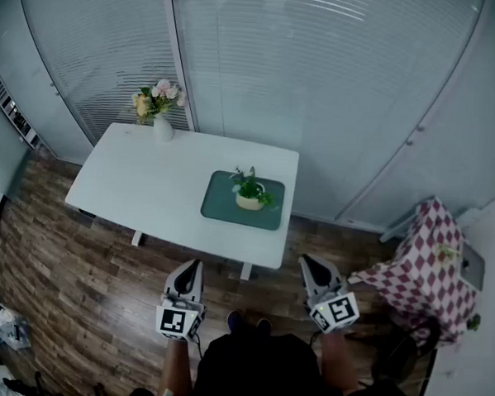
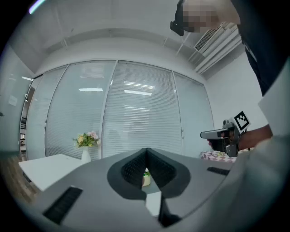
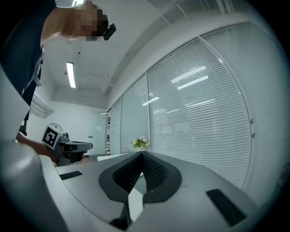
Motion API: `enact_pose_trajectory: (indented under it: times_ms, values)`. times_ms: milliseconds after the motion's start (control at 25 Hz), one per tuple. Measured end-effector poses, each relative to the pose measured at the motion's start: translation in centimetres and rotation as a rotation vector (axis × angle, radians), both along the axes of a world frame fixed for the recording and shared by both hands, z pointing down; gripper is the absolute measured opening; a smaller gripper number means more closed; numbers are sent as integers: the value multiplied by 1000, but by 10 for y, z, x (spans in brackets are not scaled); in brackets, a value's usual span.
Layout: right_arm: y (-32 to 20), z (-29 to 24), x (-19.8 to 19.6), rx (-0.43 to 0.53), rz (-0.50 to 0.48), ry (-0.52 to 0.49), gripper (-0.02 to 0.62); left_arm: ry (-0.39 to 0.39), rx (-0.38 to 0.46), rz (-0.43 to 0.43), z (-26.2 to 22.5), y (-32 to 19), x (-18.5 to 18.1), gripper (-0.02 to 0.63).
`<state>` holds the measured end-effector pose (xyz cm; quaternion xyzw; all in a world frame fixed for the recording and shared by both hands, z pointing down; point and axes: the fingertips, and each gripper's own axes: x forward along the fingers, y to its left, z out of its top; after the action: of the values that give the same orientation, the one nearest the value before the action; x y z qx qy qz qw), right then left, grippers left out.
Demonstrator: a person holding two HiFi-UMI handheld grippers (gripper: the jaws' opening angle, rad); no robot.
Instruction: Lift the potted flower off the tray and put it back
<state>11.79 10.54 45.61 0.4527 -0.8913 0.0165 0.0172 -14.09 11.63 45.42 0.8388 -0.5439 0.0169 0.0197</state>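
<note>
A small potted flower [image 1: 250, 193] with green leaves in a cream pot stands on a dark green tray [image 1: 222, 207] on the right half of a white table [image 1: 141, 183]. My left gripper [image 1: 194, 265] and right gripper [image 1: 306, 262] are held level in front of the table's near edge, well short of the tray, both shut with nothing in them. In the left gripper view the pot [image 2: 146, 178] peeks through the gap behind the closed jaws. In the right gripper view the jaws meet, with only table behind them.
A white vase of pink and yellow flowers [image 1: 159, 106] stands at the table's far left corner. A chair with a red checked cloth [image 1: 422, 264] sits to the right. Glass walls with blinds [image 1: 320, 81] stand behind the table. Wood floor [image 1: 69, 283] lies underfoot.
</note>
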Motion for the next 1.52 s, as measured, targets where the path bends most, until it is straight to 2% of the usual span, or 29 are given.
enact_pose_trajectory:
  times_ms: [280, 440, 640, 680, 720, 760, 800, 920, 1120, 1320, 1520]
  values:
    - [3, 2, -3, -17, -17, 28, 2, -30, -20, -6, 5, 6, -1, 6]
    - [3, 4, -3, -27, -24, 43, 2, 8, 5, -3, -1, 5, 1, 6]
    - [3, 6, -2, -32, -46, 12, 3, -1, 3, -28, 0, 5, -5, 9]
    - [3, 7, -4, -36, -58, 7, 5, 7, -2, -29, -1, 5, -6, 42]
    - [3, 9, -5, -36, -68, 5, 122, 12, -6, -25, -1, 4, -5, 154]
    - [4, 10, -5, -38, -74, 7, 263, 16, -8, -16, 0, 4, -3, 238]
    - [5, 13, -5, -45, -78, 15, 283, 21, -6, -4, 0, 3, 0, 246]
    - [8, 20, -6, -74, -85, 39, 308, 26, 0, 12, 1, 2, 3, 259]
    - [3, 17, -3, -51, -55, 22, 319, -25, -23, 21, 6, 0, -2, 267]
    - [-5, 18, -10, -56, -43, -10, 324, 15, -16, -6, 4, -5, -16, 267]
    - [-6, 21, -19, -54, -27, -37, 324, 24, 8, 14, 6, -12, -26, 267]
